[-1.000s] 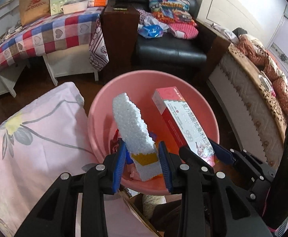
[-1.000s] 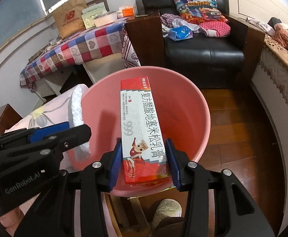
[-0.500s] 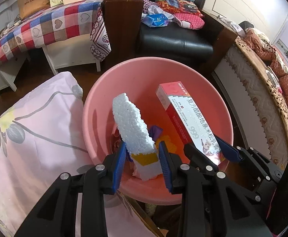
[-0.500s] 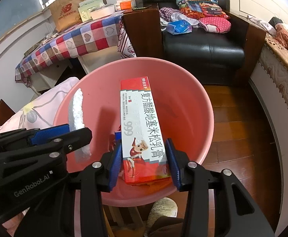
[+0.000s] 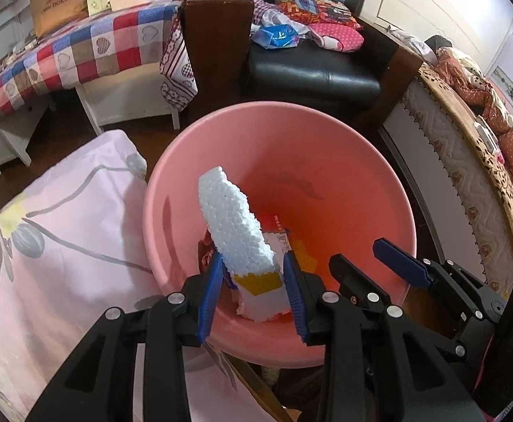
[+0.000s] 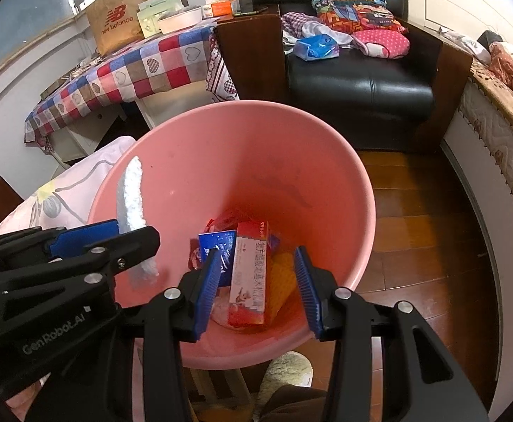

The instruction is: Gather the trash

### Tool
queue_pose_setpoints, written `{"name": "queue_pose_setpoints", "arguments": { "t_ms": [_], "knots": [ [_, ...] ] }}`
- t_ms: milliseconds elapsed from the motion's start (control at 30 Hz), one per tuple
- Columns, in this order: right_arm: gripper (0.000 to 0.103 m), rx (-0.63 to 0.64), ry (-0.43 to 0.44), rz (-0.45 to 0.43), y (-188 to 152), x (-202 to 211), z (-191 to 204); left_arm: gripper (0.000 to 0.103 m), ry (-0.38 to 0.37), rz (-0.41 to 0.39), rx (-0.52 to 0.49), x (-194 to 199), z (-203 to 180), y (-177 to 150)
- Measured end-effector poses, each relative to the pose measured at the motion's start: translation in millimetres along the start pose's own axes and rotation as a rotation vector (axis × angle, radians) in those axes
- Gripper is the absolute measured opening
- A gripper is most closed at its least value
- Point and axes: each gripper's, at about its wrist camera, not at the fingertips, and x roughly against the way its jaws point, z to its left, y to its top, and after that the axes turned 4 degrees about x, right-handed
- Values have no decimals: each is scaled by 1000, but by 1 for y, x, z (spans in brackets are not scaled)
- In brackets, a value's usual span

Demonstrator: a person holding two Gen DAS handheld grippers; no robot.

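Note:
A pink plastic basin [image 5: 326, 161] [image 6: 291, 147] holds the trash. My left gripper [image 5: 254, 274] is shut on a white foam block [image 5: 233, 225] with a yellow patch, held over the basin's near left side; the foam also shows in the right wrist view [image 6: 131, 197]. My right gripper [image 6: 258, 277] is open and empty above the basin. A red and white medicine box [image 6: 251, 274] lies loose in the basin bottom between its jaws, beside a blue packet [image 6: 217, 246] and orange wrappers [image 6: 281, 277].
A pink floral pillow [image 5: 52, 246] lies left of the basin. A black armchair [image 6: 358, 81] with clothes stands behind, a checkered-cloth table [image 6: 122, 74] at back left, a bed [image 5: 467, 161] on the right, wooden floor [image 6: 418, 232] between.
My right gripper has opened and the medicine box has dropped into the basin bottom. My left gripper still holds the foam block over the basin.

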Motion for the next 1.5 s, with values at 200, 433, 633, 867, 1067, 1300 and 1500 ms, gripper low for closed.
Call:
{"name": "queue_pose_setpoints", "arguments": {
  "t_ms": [200,433,633,867,1067,1300,1500],
  "knots": [
    [44,-3,-1,-11,-1,7,2,35,-10,-37,-11,14,-1,-4],
    [44,5,7,-27,-5,19,9,35,-23,-73,-5,33,3,-12],
    [44,5,18,-47,-11,31,18,35,-45,-130,2,56,7,-19],
    [44,6,48,-88,-17,53,31,35,-48,-217,-18,88,11,-32],
    [44,33,89,-113,-23,72,54,35,-5,-288,-1,118,27,-51],
    [44,78,158,-129,-36,86,92,35,90,-377,37,155,60,-85],
    [44,114,194,-135,-49,90,120,35,134,-396,48,171,84,-111]
  ]
}}
